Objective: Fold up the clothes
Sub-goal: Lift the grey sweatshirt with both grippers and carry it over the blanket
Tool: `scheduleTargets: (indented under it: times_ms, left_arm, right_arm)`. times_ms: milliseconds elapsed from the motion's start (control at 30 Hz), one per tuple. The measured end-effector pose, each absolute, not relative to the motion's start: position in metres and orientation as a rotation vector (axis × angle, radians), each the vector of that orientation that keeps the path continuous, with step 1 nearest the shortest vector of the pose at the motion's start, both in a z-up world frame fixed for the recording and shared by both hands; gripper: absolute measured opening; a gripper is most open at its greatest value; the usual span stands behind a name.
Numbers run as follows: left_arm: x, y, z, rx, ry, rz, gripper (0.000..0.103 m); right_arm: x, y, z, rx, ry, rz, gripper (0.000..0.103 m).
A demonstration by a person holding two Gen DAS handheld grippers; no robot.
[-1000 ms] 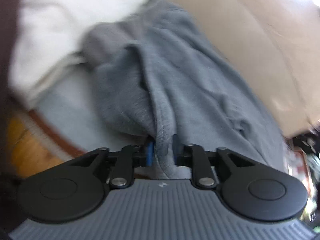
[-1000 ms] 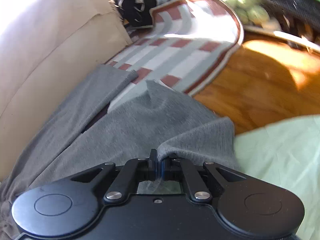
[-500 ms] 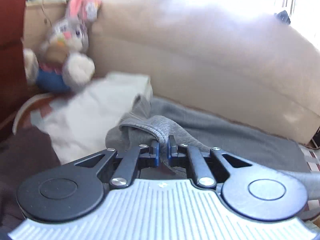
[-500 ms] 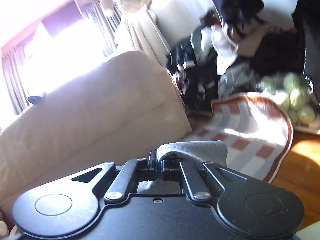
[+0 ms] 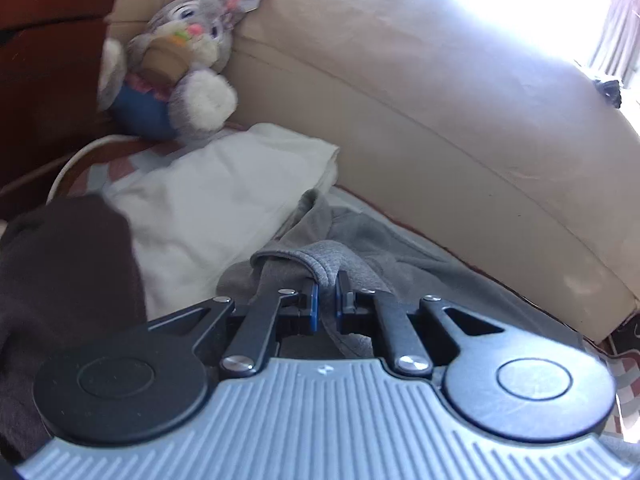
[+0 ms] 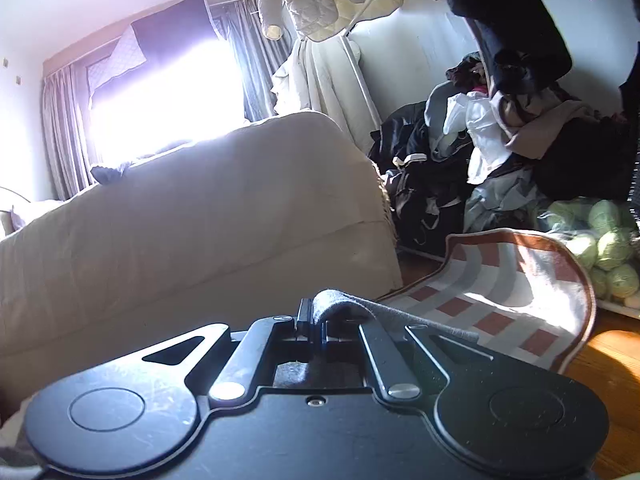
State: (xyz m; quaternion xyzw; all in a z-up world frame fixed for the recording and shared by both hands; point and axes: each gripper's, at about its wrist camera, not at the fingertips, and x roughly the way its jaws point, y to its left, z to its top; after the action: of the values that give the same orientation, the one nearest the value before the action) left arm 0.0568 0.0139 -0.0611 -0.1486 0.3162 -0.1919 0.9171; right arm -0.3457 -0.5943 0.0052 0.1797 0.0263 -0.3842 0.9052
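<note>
A: Logging progress on the fold; both tongs have cloth. The left tongs (image 5: 325, 302) are pinched down on a thick hemmed edge of the grey garment (image 5: 420, 264); their jaws have just been closing, with that edge between the blue pads (image 5: 314, 304). The right tongs (image 6: 316, 326) are closed nearly flat on another edge of what I take to be the same grey cloth, which drapes over the right-hand finger.

B: Where does the rest of it lie?

A: From the left view the bulk sags away from the tongs and spreads over the floor at the foot of the cream sofa (image 5: 420, 92); part of it is bunched against a white folded piece (image 5: 224, 196). From the right view only the gripped strip shows; the body of the garment is hidden under the tool.

B: So how far along?

A: Early for this item, by my judgement; two edges taken and held clear of the floor, no crease laid, the cloth rumpled, not squared. The white piece looks already folded, so perhaps one item done; I cannot confirm that. A dark cloth (image 5: 60, 280) at the left is unsorted as far as I can tell; the heap of clothes (image 6: 500, 152) by the wall beyond the striped rug (image 6: 520, 280) may or may not belong to the job.

B: Left to do?

A: Spread it flat; fold; stack.
</note>
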Motion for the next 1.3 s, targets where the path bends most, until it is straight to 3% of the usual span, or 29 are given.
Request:
scheduleTargets:
  times_ms: [367,533,667,900,1100,1300]
  left_arm:
    - [0.136,-0.068,0.009,-0.136,0.585,-0.416,0.007]
    - [0.198,-0.105,-0.003,-0.257,0.664,-0.344,0.007]
    - [0.204,-0.135,-0.012,-0.129,0.621,-0.353,0.007]
    - [0.213,-0.133,-0.02,-0.13,0.619,-0.348,0.007]
    - [0.188,-0.108,-0.021,-0.143,0.563,-0.4,0.007]
    - [0.204,-0.092,-0.019,-0.339,0.595,-0.479,0.007]
  right_arm:
    - [-0.229,-0.675,0.07,0.381,0.083,-0.703,0.005]
    - [-0.144,-0.709,0.06,0.384,0.252,-0.693,0.005]
    - [-0.099,-0.738,0.04,0.455,0.352,-0.669,0.005]
    - [-0.102,-0.758,-0.003,0.624,0.306,-0.735,0.005]
    - [-0.16,-0.721,0.022,0.667,0.179,-0.726,0.005]
    - [-0.169,-0.714,0.049,0.492,0.207,-0.661,0.005]
